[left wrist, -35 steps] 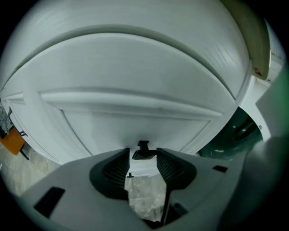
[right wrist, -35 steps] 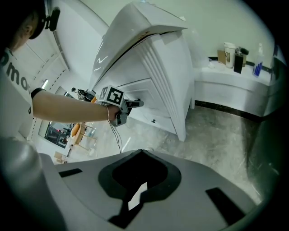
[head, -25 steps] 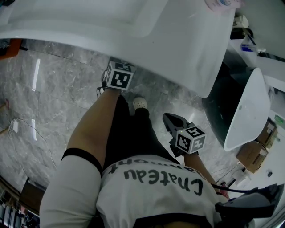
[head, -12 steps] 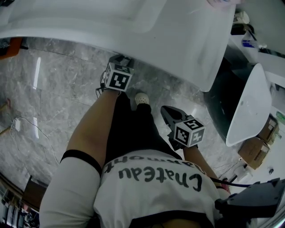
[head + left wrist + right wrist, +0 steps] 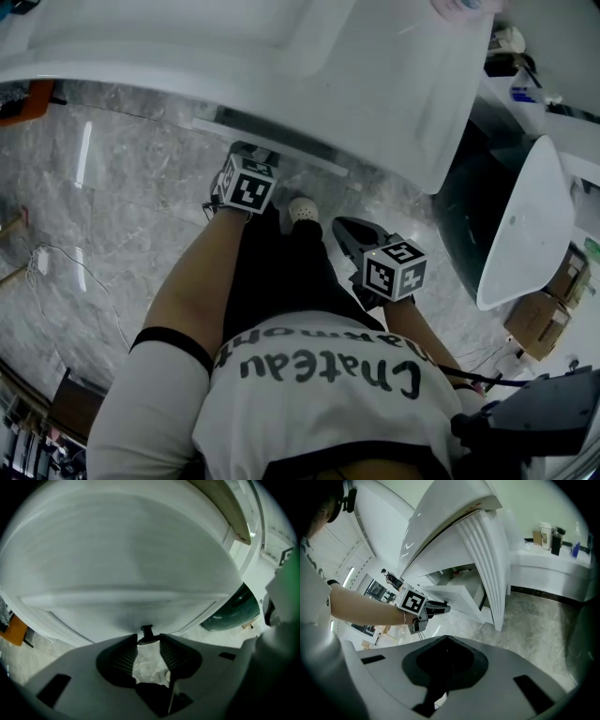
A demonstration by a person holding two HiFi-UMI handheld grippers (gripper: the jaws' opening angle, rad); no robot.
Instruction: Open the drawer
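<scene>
Both jaws of the left hand-held gripper (image 5: 148, 640) are clamping the small rigid knob (image 5: 146, 631) of the drawer (image 5: 122, 564), probably light-running; right hand-held gripper (image 5: 446, 637) is idling closed.

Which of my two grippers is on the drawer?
The left gripper, jaws on the black drawer knob; the right gripper hangs shut, away from it.

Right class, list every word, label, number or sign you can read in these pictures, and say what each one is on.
"Chateau": on the person's white shirt, upside down in the head view.
Second shirt line above it: partly lost in a fold, not readable whole.
Left marker cube and right marker cube: black square patterns, no words.
Bottles on the counter: labels too small to read.
</scene>
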